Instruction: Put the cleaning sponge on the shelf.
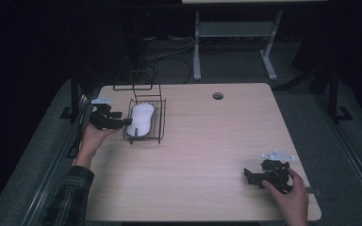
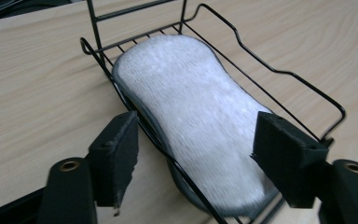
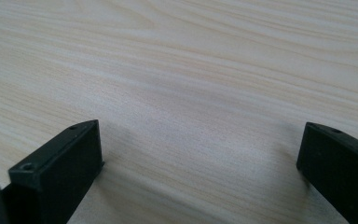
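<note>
White sponge (image 2: 191,121) lies in black wire rack (image 2: 279,72) at table (image 1: 207,141) far-left. We see left gripper (image 2: 196,154) w/ jaws spread astride rack's near rim; right gripper (image 1: 252,176) released, over bare wood near-right.

Matt pale wood-grain table (image 1: 207,150), thin black wire basket (image 2: 279,70), fuzzy white cloth pad (image 2: 191,107)

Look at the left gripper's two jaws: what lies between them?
In the left gripper view, the open left gripper straddles the near wire rim of the rack; the white sponge lying in it sits between the jaws.
</note>
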Motion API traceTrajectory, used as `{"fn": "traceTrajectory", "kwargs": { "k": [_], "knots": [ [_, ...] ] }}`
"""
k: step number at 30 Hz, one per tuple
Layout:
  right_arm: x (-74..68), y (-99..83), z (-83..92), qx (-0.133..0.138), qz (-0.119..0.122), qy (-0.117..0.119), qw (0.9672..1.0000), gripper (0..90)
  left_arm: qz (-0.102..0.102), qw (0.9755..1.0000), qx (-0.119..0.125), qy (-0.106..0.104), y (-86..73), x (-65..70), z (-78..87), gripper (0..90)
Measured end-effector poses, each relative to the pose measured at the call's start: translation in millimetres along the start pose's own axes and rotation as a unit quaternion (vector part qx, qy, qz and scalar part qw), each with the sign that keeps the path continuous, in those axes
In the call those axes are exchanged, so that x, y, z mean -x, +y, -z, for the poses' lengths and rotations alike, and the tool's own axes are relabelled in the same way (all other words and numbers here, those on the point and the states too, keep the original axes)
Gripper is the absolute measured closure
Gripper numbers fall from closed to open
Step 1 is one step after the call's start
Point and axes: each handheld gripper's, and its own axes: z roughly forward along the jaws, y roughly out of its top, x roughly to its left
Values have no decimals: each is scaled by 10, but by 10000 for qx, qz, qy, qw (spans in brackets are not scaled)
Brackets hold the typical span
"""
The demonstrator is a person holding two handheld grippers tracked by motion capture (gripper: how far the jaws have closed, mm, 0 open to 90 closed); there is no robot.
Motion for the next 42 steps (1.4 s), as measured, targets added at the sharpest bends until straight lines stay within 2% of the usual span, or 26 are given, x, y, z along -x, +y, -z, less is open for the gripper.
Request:
{"fn": "traceTrajectory", "kwargs": {
  "k": [2,3,4,5,9,15,17,22,25,31,39,42],
  "knots": [
    [0,0,1,-3,1,-2,10000,0,-14,10000,56,38,-27,41,40,282],
    [0,1,1,-6,1,-2,10000,0,-13,10000,9,24,-42,61,66,272],
    [0,0,1,-4,2,0,10000,0,-107,9999,-25,40,-57,74,87,257],
    [0,0,0,-3,1,0,10000,0,-71,10000,-12,46,-68,99,96,244],
    [0,1,1,-6,2,-2,10000,0,-136,9998,-138,31,-120,183,158,195],
    [0,1,1,-5,0,-1,10000,0,-191,9998,-63,18,-180,315,243,156],
    [0,0,0,0,1,0,10000,0,-246,9996,-118,33,-199,361,270,139],
    [0,0,1,-4,0,-1,10000,0,-334,9994,-76,46,-250,505,351,131],
    [0,0,1,-2,-1,0,10000,0,-393,9991,-146,118,-302,576,379,129],
    [0,0,1,-4,1,0,10000,0,-457,9987,-225,-26,-437,725,404,129],
    [0,0,1,-6,1,-1,10000,0,-776,9968,-166,3,-595,938,406,130],
    [0,0,1,-6,3,-3,10000,0,-808,9965,-189,-25,-678,999,383,130]
  ]
}}
